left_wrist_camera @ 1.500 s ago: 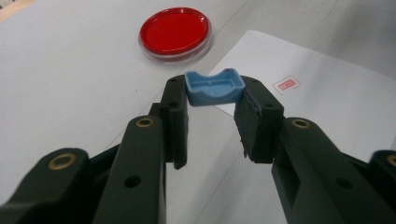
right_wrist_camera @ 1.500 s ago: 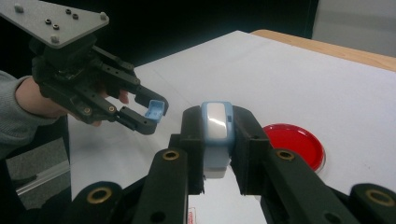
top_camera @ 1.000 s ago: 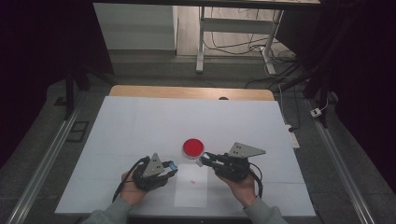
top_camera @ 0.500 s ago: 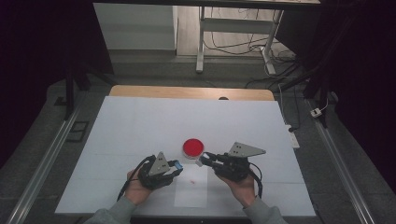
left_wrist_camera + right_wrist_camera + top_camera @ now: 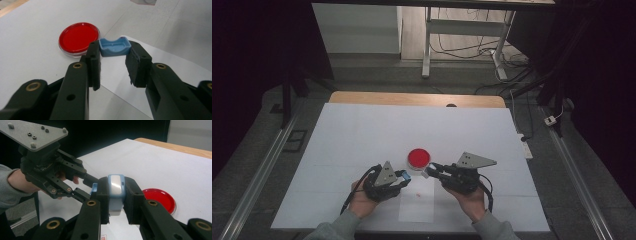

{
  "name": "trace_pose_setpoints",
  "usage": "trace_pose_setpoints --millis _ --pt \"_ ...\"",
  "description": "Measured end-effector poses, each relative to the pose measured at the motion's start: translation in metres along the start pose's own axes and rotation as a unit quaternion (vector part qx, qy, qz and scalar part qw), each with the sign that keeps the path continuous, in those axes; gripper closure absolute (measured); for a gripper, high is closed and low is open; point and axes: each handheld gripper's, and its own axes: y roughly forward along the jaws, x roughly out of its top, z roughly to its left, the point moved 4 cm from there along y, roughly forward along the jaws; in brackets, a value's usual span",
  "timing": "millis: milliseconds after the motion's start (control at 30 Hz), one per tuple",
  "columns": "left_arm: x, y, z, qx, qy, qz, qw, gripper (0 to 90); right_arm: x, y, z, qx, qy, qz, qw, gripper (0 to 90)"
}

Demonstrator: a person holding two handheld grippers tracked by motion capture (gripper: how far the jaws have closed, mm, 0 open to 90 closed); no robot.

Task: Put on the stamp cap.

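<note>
My left gripper is shut on a small blue cap-like piece, pinched at the jaw tips. My right gripper is shut on a small blue-and-white container, held upright between its pads. In the high view the left gripper and right gripper face each other closely, tips a short gap apart, just in front of a red round dish. The dish lies flat on the white table. From the right gripper view, the left gripper holds the blue piece beside the container.
A pale rectangular sheet lies on the table under and in front of the two grippers, with a tiny red mark on it. A wooden strip runs along the far table edge. Metal rails flank the table.
The left gripper has shifted a little to the right, toward the right gripper, and rolled so its grey plate faces up more. The right gripper has stayed put.
</note>
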Motion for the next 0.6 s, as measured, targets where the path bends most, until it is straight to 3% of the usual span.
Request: trace_pose_setpoints --millis 600 --pt "0.011 0.019 -0.009 -0.015 0.01 0.005 0.9998 64.9 0.001 0.0 0.002 -0.002 -0.008 -0.005 1.0 75.2"
